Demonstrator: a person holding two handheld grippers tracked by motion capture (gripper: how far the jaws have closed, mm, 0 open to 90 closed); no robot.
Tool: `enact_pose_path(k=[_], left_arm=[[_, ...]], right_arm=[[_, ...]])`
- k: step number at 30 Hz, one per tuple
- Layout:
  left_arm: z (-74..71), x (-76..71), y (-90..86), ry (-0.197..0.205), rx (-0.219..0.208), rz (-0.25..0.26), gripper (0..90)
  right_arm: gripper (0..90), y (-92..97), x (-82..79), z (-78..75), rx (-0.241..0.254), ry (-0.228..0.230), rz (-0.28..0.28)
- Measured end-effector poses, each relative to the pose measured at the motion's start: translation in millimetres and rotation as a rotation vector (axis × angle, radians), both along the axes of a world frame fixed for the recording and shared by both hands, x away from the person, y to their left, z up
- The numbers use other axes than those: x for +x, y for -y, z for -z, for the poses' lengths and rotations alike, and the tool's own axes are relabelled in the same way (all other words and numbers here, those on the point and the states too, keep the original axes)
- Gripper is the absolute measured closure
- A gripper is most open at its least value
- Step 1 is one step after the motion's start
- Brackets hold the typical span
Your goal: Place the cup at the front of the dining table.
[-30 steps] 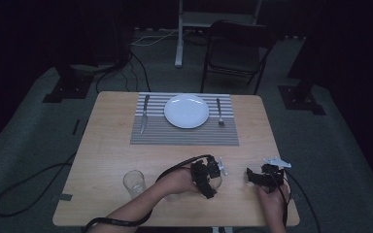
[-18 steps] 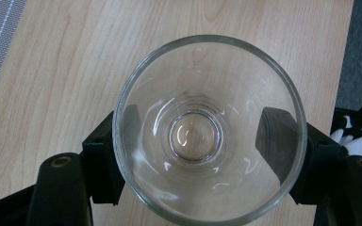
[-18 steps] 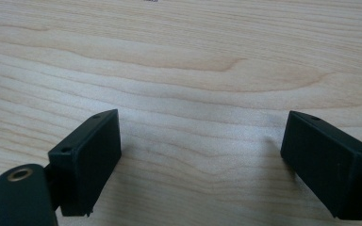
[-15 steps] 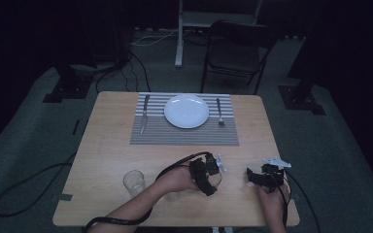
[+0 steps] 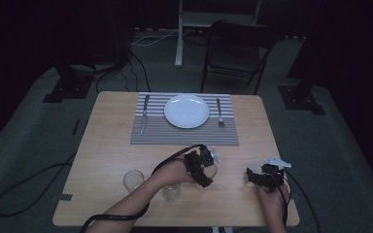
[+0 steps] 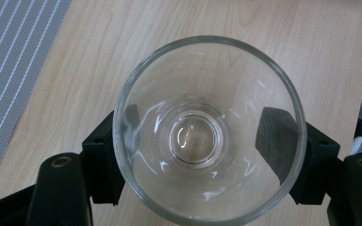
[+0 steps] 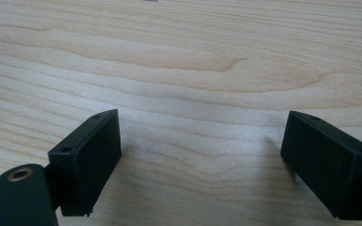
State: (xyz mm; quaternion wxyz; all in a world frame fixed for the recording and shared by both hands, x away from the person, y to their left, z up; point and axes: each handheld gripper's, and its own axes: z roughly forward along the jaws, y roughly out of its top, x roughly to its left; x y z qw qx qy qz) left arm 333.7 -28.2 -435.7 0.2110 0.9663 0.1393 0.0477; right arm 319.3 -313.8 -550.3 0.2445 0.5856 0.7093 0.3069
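A clear drinking glass (image 6: 209,94) stands upright between the jaws of my left gripper (image 6: 195,150), which is shut on its sides; I look straight down into it. In the high view that gripper (image 5: 203,170) and the glass (image 5: 211,171) are at the table's near middle, just below the striped placemat (image 5: 184,132). My right gripper (image 5: 258,176) is to the right, near the front edge. Its fingers (image 7: 92,150) stand wide apart in the right gripper view, and the right gripper (image 7: 202,155) is open over bare wood with nothing between them.
A white plate (image 5: 186,110) lies on the placemat with a knife (image 5: 144,112) to its left and a fork (image 5: 219,111) to its right. Two more glasses (image 5: 133,179) (image 5: 171,192) stand near the front left. The wooden table (image 5: 107,145) ends close behind my hands.
The left gripper with the glass has shifted slightly toward the placemat. The right gripper has stayed where it was.
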Motion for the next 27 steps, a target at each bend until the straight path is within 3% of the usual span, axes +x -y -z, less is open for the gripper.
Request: enact_pose_path(k=[12, 22, 27], left_arm=[[-4.4, 14.5, -17.0, 0.008, 0.011, -0.053, 29.4], [-9.0, 26.9, -48.9, 0.017, 0.021, -0.136, 29.4], [-9.0, 35.0, -73.0, 0.015, 0.023, -0.191, 29.4]], right_arm=[[12.4, 0.1, 0.0, -0.1, -0.001, -0.001, -0.001], [12.4, 0.0, 0.0, -0.1, -0.001, 0.0, 0.0], [12.4, 0.0, 0.0, 0.0, -0.001, 0.0, 0.0]])
